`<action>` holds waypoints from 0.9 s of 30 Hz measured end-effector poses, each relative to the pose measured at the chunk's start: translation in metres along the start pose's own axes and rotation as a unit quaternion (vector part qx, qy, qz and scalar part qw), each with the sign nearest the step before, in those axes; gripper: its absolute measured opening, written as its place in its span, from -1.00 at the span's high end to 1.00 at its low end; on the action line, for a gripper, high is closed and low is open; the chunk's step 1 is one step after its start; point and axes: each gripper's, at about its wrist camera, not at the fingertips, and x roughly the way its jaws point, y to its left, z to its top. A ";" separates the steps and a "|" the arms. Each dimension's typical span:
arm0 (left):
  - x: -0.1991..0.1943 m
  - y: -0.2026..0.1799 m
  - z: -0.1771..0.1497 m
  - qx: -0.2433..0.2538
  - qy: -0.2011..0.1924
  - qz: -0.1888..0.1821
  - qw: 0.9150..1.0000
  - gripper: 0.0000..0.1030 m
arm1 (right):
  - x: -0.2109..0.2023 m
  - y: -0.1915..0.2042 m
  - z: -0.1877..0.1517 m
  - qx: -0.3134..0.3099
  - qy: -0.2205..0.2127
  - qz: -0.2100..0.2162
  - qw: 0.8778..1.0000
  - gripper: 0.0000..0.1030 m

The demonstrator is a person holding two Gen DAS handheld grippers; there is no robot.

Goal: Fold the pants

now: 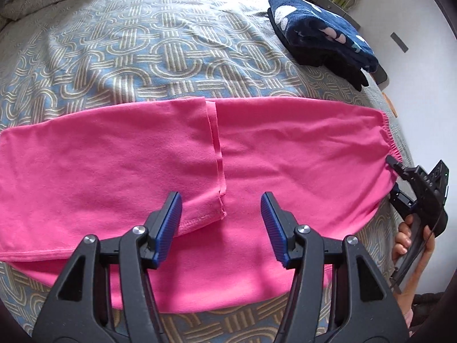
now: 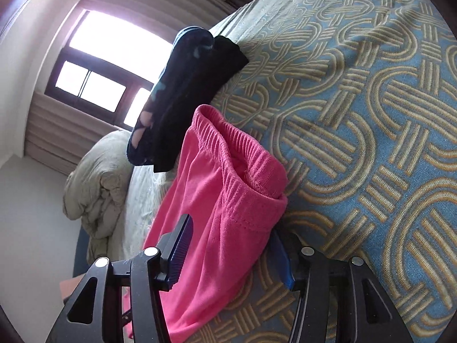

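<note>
Already folded: the pink pants [image 1: 257, 148] lie flat across the patterned bedspread [image 1: 114, 57], leg hems [image 1: 215, 148] brought to mid-length.
Left claw [image 1: 221, 223]: spread, empty, hovering over the pants.
Right claw [image 2: 231, 245]: straddling the waistband [image 2: 242, 154] corner; whether it pinches, I cannot tell.
Remaining: probably another fold.
Nearby: folded navy garment [image 1: 322, 37].

Bright daylight floods in from a blown-out window [image 2: 114, 57], shadows stay soft, and both sharp fisheye views bend strongly toward dark corners (heavy vignetting).
</note>
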 end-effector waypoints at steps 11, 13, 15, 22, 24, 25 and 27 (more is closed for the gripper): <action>-0.021 0.023 -0.004 -0.029 -0.012 -0.030 0.999 -0.13 | -0.020 0.053 -0.012 -0.123 -0.050 -0.049 0.990 0.79; -0.027 0.026 -0.006 -0.017 -0.019 -0.014 1.000 -0.13 | -0.025 0.080 -0.020 -0.171 -0.063 -0.051 0.982 0.80; -0.034 0.029 -0.009 -0.015 -0.025 -0.012 1.000 -0.13 | -0.025 0.108 -0.029 -0.216 -0.069 -0.049 0.973 0.80; -0.055 0.055 -0.018 -0.029 -0.050 -0.045 0.997 -0.15 | -0.004 0.191 -0.084 -0.336 -0.050 0.003 0.941 0.80; -0.058 0.064 -0.022 -0.034 -0.055 -0.056 0.996 -0.15 | 0.005 0.210 -0.103 -0.361 -0.035 0.032 0.931 0.80; -0.060 0.069 -0.025 -0.036 -0.058 -0.057 0.996 -0.15 | 0.010 0.220 -0.114 -0.373 -0.026 0.044 0.926 0.80; -0.064 0.081 -0.029 -0.044 -0.062 -0.055 0.996 -0.15 | 0.021 0.234 -0.133 -0.393 -0.008 0.058 0.918 0.80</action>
